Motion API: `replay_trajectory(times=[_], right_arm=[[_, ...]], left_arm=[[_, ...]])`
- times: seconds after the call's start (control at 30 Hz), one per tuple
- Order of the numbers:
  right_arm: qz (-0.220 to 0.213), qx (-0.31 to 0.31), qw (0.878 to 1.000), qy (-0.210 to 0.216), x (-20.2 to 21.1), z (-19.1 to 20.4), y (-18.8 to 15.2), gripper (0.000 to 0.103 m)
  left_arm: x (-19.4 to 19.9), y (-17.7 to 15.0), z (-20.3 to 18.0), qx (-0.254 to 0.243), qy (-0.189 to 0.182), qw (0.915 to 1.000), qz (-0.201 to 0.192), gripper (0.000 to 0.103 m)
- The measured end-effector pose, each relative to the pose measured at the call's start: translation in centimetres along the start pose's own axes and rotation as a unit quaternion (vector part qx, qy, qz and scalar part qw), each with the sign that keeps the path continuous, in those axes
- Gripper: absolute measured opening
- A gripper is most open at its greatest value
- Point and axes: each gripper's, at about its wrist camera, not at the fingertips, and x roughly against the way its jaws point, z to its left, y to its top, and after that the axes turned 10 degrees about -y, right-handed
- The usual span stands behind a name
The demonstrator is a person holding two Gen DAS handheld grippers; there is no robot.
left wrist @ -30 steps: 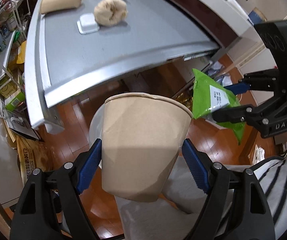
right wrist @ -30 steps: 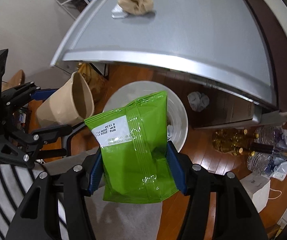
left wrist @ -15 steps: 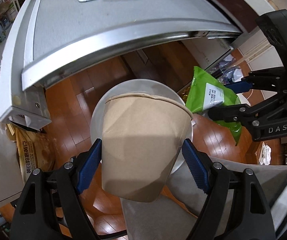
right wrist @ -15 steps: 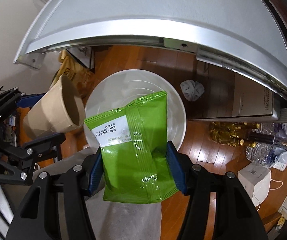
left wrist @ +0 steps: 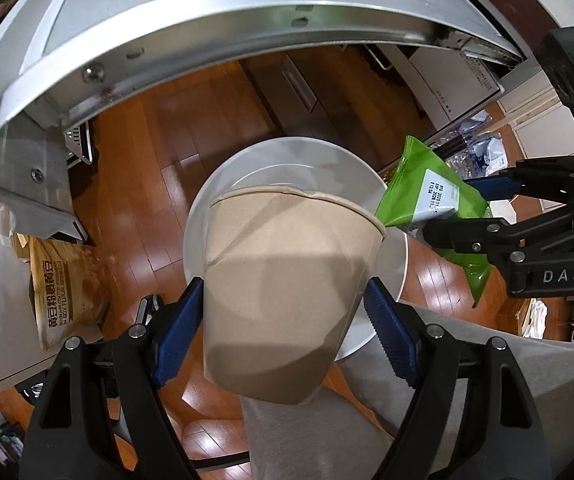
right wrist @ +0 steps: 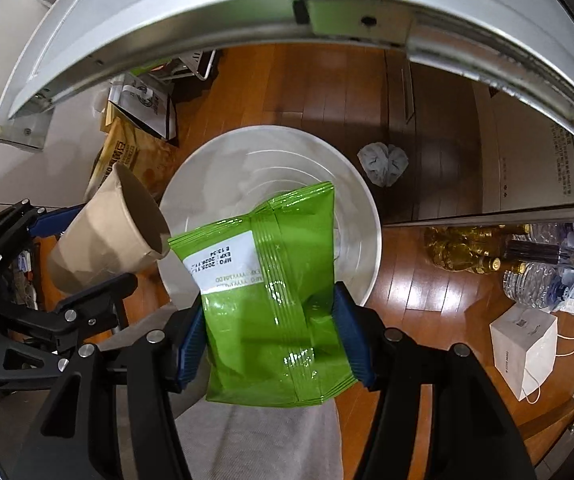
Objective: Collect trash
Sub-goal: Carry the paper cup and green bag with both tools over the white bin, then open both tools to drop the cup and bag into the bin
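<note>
My left gripper (left wrist: 285,328) is shut on a dented brown paper cup (left wrist: 287,292), held over the near rim of a white round bin (left wrist: 279,160) on the floor. The cup (right wrist: 107,236) shows tilted at the left of the right wrist view. My right gripper (right wrist: 269,332) is shut on a green snack bag (right wrist: 271,296), held above the bin (right wrist: 363,216). The bag (left wrist: 431,208) and right gripper (left wrist: 499,204) show at the right of the left wrist view. The bin's inside is mostly hidden.
The metal table edge (left wrist: 207,12) arches overhead. A crumpled wrapper (right wrist: 383,162) lies on the wooden floor beside the bin. A brown flour sack (left wrist: 67,288) stands left. Bottles (right wrist: 467,248) and a white paper bag (right wrist: 523,348) are at the right. My grey-trousered leg (right wrist: 263,440) is below.
Both grippers moved down and forward from table height to under the table edge, over the bin. The cup and the bag stay gripped. The table top and its items left the view.
</note>
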Motion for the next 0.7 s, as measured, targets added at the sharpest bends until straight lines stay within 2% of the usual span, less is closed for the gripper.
replay_trajectory(times=[0.7], right_arm=[[0.007, -0.018, 1.000, -0.010, -1.4, -0.3, 0.6, 0.057]], left_arm=[[-1.0, 0.0, 0.8, 0.002, 0.013, 0.9999, 0.011, 0.081]])
